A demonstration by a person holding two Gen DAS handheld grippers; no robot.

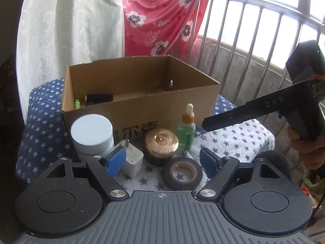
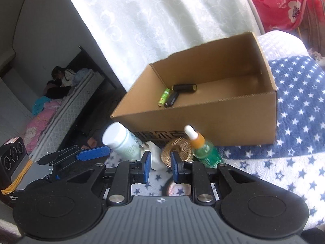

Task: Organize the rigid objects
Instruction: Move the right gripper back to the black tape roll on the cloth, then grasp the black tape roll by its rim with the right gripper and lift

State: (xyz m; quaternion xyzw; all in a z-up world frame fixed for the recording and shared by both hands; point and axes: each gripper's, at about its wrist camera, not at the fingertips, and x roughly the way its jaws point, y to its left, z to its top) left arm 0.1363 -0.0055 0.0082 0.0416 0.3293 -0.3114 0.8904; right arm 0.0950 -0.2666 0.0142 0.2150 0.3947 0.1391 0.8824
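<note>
In the left wrist view, an open cardboard box (image 1: 142, 109) stands on a star-patterned cloth. In front of it are a white jar (image 1: 92, 134), a white charger plug (image 1: 132, 159), a gold-lidded jar (image 1: 161, 144), a green dropper bottle (image 1: 185, 131) and a black tape roll (image 1: 182, 173). My left gripper (image 1: 162, 161) is open wide just short of them, with its left pad beside the plug. My right gripper (image 2: 161, 167) hovers over the same group, pads slightly apart and empty. The box (image 2: 223, 122) holds a green tube (image 2: 164, 97) and a black cylinder (image 2: 184, 87).
The blue star cloth (image 2: 294, 105) drops off at its edges. A white curtain (image 1: 71, 30), a red flowered cloth (image 1: 160, 20) and a metal railing (image 1: 254, 32) stand behind the box. A hand (image 1: 304, 148) holds the right gripper. Far left, a person lies on a bed (image 2: 61, 81).
</note>
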